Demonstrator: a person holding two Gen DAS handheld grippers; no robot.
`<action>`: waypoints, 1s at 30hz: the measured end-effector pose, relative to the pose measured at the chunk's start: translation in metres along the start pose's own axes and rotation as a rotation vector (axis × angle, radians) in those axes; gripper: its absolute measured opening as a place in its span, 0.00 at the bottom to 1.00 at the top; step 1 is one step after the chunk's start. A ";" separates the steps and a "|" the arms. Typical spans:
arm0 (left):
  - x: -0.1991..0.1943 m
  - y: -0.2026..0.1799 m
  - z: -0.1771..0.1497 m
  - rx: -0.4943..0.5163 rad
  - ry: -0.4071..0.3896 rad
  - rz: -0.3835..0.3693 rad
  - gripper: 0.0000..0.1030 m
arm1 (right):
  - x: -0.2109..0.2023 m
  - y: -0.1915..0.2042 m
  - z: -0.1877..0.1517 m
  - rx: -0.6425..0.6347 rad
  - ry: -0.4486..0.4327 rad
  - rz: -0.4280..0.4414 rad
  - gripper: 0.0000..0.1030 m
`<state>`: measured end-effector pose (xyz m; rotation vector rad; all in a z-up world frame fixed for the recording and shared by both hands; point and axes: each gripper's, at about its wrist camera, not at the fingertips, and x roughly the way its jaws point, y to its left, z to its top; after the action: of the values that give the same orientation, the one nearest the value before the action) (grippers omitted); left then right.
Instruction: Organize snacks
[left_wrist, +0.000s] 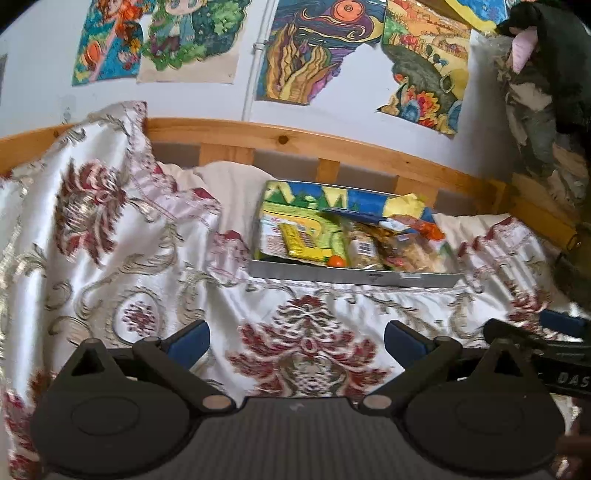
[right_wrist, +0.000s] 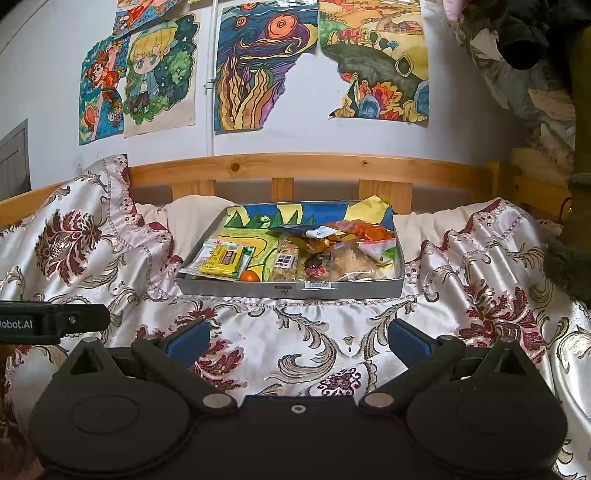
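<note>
Left wrist view: the left gripper (left_wrist: 297, 341), jaws spread and empty, hovers over the bedspread (left_wrist: 110, 236); the tray (left_wrist: 351, 277) lies far and slightly right

Right wrist view: the right gripper (right_wrist: 298, 339), equally agape, faces the tray (right_wrist: 288, 288) straight ahead, its long axis running left-right, holding a yellow packet (right_wrist: 223, 261), orange fruit (right_wrist: 250, 276) and bagged snacks (right_wrist: 343, 258)
</note>
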<state>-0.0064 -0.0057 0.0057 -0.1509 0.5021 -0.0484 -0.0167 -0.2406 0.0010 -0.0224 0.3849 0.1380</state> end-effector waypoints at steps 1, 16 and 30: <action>0.000 0.000 0.000 0.007 -0.001 0.019 0.99 | -0.001 0.001 -0.002 0.000 0.000 0.000 0.99; 0.001 0.005 0.000 0.003 0.009 0.041 0.99 | -0.001 0.001 -0.001 -0.004 0.006 0.003 0.99; 0.001 0.004 0.000 0.003 0.011 0.043 0.99 | 0.000 0.001 0.000 -0.004 0.007 0.002 0.99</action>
<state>-0.0060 -0.0013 0.0046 -0.1369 0.5156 -0.0081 -0.0165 -0.2395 0.0010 -0.0265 0.3916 0.1409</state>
